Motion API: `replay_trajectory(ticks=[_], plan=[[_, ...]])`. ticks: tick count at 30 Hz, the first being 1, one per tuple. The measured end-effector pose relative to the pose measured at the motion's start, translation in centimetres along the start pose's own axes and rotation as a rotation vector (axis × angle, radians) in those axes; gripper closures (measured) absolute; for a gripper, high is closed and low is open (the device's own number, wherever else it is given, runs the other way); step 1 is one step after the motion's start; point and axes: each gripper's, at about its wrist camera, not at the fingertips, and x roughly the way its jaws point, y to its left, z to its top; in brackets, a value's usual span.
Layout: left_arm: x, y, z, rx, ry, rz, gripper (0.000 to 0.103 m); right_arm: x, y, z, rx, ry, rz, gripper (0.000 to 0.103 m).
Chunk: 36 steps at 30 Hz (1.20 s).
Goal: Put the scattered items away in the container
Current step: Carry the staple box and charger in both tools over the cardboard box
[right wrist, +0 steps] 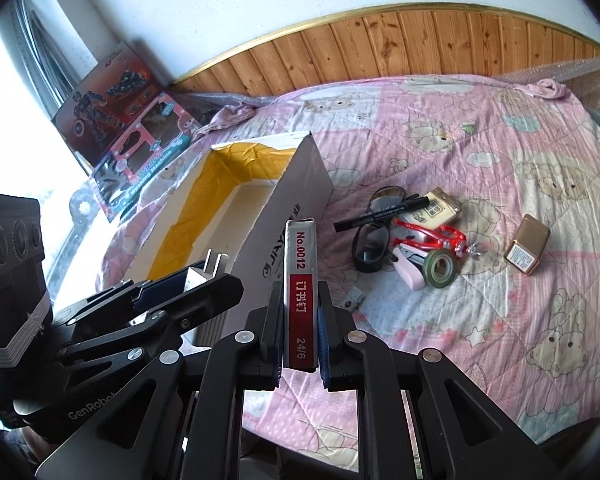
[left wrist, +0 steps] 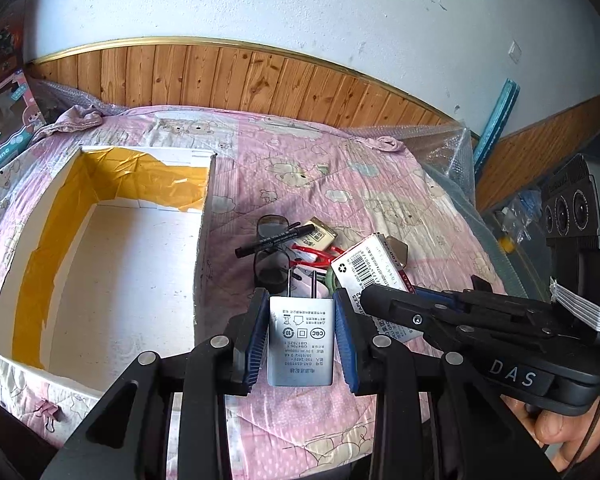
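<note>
My left gripper (left wrist: 301,300) is shut on a white plug adapter (left wrist: 300,340), prongs pointing forward, just right of the open cardboard box (left wrist: 204,216) with yellow tape inside. My right gripper (right wrist: 299,292) is shut on a red and white staples box (right wrist: 300,280), held above the bedspread beside the cardboard box (right wrist: 296,184). Scattered ahead lie glasses (right wrist: 370,240), a black marker (right wrist: 382,212), a red tool (right wrist: 432,238), a green tape roll (right wrist: 440,268), a pink object (right wrist: 410,270), a beige packet (right wrist: 438,206) and a gold case (right wrist: 530,248).
A pink cartoon bedspread (right wrist: 480,320) covers the surface. Toy boxes (right wrist: 140,152) lean at the far left by the wall. Wood panelling (left wrist: 228,76) runs behind. Bubble wrap (left wrist: 448,148) lies at the right edge. A small white chip (right wrist: 352,300) rests near the staples box.
</note>
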Motion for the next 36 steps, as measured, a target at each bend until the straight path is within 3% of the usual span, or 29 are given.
replay_trajectory(ticks=[21, 36], plan=[[-2.5, 6.3, 1.3, -0.109, -0.07, 0.035, 0.07, 2.2, 5.7, 2.3, -0.091, 0.014, 0.047, 0.089], [-3.0, 11.8, 1.6, -0.2, -0.091, 0.085, 0.07, 6.0, 10.1, 3.4, -0.171, 0.06, 0.076, 0.089]])
